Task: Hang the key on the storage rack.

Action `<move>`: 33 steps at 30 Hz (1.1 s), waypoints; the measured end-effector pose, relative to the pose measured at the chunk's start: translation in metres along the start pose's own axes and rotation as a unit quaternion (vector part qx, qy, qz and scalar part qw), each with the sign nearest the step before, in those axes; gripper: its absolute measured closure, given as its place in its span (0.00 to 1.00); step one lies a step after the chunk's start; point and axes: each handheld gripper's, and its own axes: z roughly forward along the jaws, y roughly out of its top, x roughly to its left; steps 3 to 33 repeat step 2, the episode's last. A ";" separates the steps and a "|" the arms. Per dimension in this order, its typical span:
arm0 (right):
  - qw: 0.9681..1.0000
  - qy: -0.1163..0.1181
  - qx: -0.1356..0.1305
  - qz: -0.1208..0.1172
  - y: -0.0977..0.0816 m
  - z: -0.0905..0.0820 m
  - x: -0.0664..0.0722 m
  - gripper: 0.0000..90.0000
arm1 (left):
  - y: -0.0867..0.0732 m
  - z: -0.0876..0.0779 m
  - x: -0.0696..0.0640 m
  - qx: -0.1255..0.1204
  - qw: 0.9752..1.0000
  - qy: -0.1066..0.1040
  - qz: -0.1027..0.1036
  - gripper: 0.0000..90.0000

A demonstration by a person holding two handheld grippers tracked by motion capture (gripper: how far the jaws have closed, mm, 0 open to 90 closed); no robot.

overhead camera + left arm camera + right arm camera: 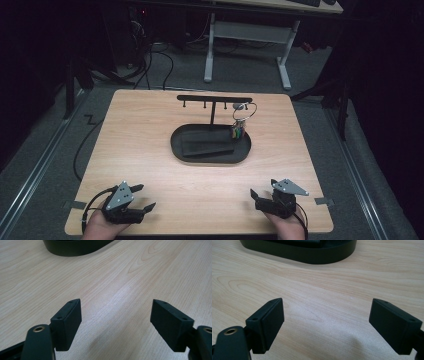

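Both claws — left claw (142,196) and right claw (263,189) — rest apart and empty at the near worktop (150,130) edge, well short of the key bunch (239,126) hanging from the rack (214,99) over the tray (176,145) — light, rigid, likely to swing; grip at the ring.

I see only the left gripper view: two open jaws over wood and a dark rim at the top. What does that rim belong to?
Observer: To an oval black tray, the base of a key stand with a T-shaped bar on top, as the high view shows.
Operator: Does something hang on the bar?
Observer: Yes, a bunch of keys on a large ring, at a hook near the bar's right end.
Operator: Where is the other gripper?
Observer: The right gripper rests near the table's front right corner, jaws open; the left gripper is at the front left.
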 end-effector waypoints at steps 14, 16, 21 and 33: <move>1.000 0.000 -0.004 0.004 0.000 0.000 0.000 0.14 | -0.001 -0.001 0.001 0.001 1.000 0.000 0.000 0.28; 1.000 0.000 -0.004 0.004 0.000 0.000 0.000 0.14 | -0.001 -0.001 0.001 0.001 1.000 0.000 0.000 0.28; 1.000 0.000 -0.004 0.004 0.000 0.000 0.000 0.14 | -0.001 -0.001 0.001 0.001 1.000 0.000 0.000 0.28; 1.000 0.000 -0.004 0.004 0.000 0.000 0.000 0.14 | -0.001 -0.001 0.001 0.001 1.000 0.000 0.000 0.28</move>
